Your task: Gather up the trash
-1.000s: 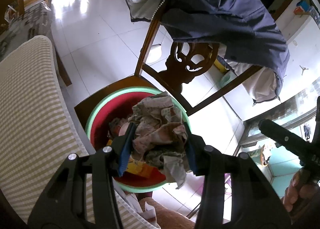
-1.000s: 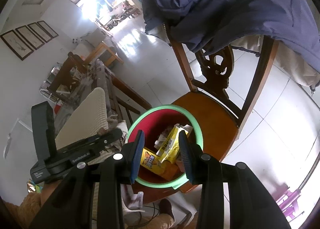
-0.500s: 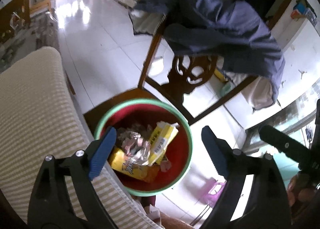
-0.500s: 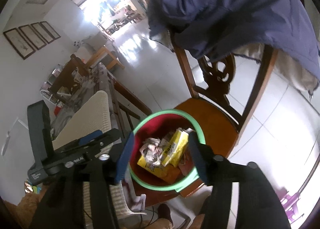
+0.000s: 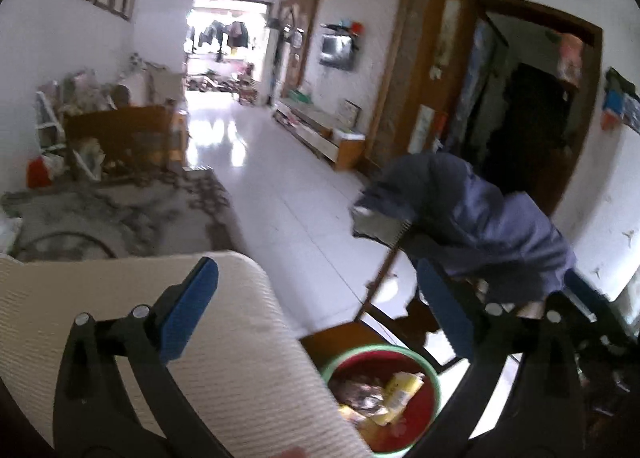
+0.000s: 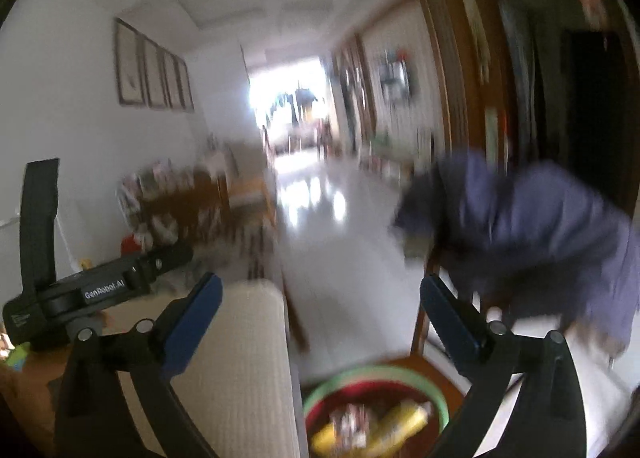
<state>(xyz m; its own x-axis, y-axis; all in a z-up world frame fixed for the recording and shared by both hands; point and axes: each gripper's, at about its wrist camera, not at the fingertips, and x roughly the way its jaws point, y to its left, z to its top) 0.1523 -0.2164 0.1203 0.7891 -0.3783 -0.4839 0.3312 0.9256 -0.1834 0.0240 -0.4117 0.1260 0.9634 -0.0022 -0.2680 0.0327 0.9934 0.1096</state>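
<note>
A red basin with a green rim [image 5: 430, 368] sits on a wooden chair seat, low in the left wrist view. It holds crumpled wrappers [image 5: 360, 398] and a yellow packet [image 5: 400, 392]. It also shows blurred in the right wrist view [image 6: 438, 392]. My left gripper [image 5: 316, 270] is open wide and empty, raised above and behind the basin. My right gripper [image 6: 320, 282] is open wide and empty, also lifted away. The left gripper's body [image 6: 100, 290] shows at the left of the right wrist view.
A cream striped cushion [image 5: 224, 358] lies under the left fingers. A wooden chair [image 5: 384, 282] with a blue jacket [image 5: 480, 217] over its back stands at right. A cluttered table [image 5: 100, 209] is at left. A white tiled floor [image 5: 288, 197] runs down the hall.
The left gripper let the crumpled trash fall into the basin and opened. Both grippers then tilted up and pulled back, so the basin dropped to the bottom of both views.
</note>
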